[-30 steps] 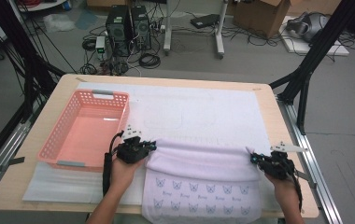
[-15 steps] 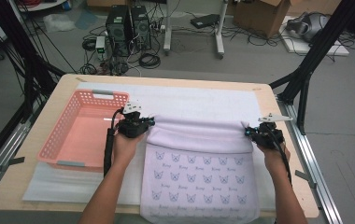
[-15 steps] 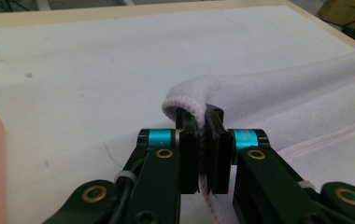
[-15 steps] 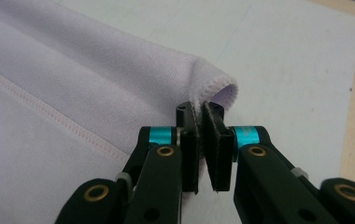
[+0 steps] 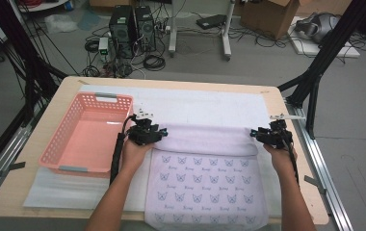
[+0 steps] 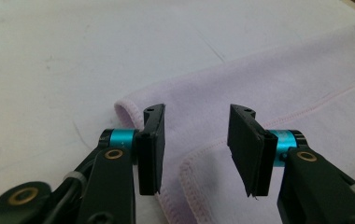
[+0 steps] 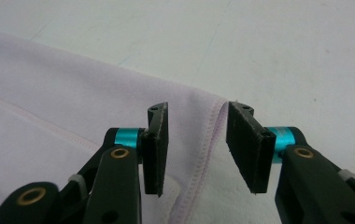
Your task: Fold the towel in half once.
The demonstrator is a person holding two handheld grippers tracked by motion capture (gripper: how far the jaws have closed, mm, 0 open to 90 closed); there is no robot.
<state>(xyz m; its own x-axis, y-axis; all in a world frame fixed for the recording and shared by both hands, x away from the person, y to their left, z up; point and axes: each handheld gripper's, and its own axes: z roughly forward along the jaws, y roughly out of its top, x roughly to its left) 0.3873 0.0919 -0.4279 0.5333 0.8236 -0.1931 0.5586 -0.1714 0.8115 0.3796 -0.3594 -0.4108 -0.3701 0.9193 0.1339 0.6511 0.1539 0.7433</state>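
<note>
Both tools farther forward, towel near edge cut off.

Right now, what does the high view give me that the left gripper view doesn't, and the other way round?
The high view takes in the pink basket, the butterfly print on the towel, the right tool at the towel's far right corner, and both forearms. The left gripper view gives the close detail: the left tool with jaws apart, nothing between them, over the towel's stitched hem beside the folded corner. Both show the lilac towel, the left tool and the white table cover.
</note>
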